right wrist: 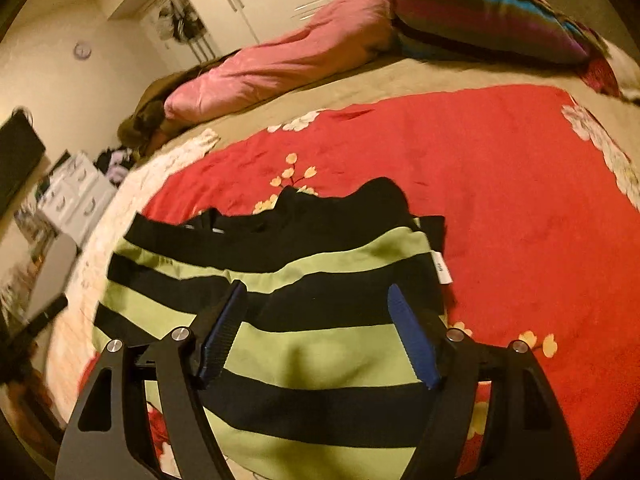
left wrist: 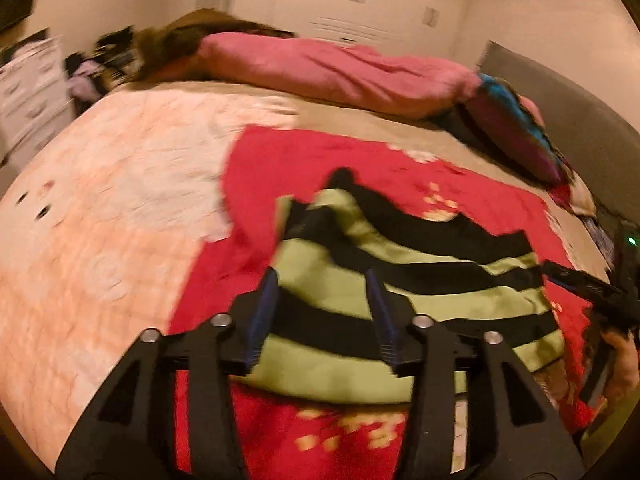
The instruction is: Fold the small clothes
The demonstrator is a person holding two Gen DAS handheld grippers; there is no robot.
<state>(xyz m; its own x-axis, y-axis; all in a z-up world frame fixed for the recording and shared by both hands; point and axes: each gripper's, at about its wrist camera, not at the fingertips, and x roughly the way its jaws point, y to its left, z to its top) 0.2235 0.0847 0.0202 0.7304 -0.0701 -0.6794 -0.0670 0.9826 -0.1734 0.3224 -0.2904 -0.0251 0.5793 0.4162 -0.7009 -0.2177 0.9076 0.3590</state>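
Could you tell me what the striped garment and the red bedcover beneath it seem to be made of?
Striped garment: looks like a soft knit, probably cotton jersey; matte green and black bands, limp folds, and a sewn-in white label.
Red bedcover: apparently woven or quilted cloth with a slight sheen; floral motifs look printed or embroidered, which the blur leaves open.

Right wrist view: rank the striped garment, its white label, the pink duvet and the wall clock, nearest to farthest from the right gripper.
1. Striped garment, directly under the open right gripper.
2. White label, at the garment's right edge.
3. Pink duvet, across the bed, upper centre.
4. Wall clock, on the far wall, upper left.
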